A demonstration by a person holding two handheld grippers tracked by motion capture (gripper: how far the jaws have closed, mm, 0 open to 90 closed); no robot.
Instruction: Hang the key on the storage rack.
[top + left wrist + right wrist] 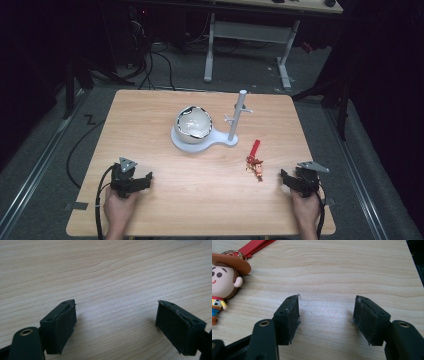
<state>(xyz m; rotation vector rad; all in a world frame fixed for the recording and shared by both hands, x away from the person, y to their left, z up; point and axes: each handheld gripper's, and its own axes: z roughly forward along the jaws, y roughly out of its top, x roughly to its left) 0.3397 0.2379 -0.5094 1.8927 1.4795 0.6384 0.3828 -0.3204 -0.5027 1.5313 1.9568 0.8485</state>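
Just at ten o'clock of the wide-open, empty right gripper (325, 315) lies a small cowboy-figure keychain with red strap (223, 282). Looks light and hard-bodied with a floppy strap, so I'd pinch the strap. Left gripper (116, 322) is wide open and empty too.

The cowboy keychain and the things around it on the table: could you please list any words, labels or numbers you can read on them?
None can be read.
Cowboy keychain: a drawn face, no lettering.
Red strap: plain where it shows.
White bowl and white peg stand: no print visible; too small in the high view to rule out.
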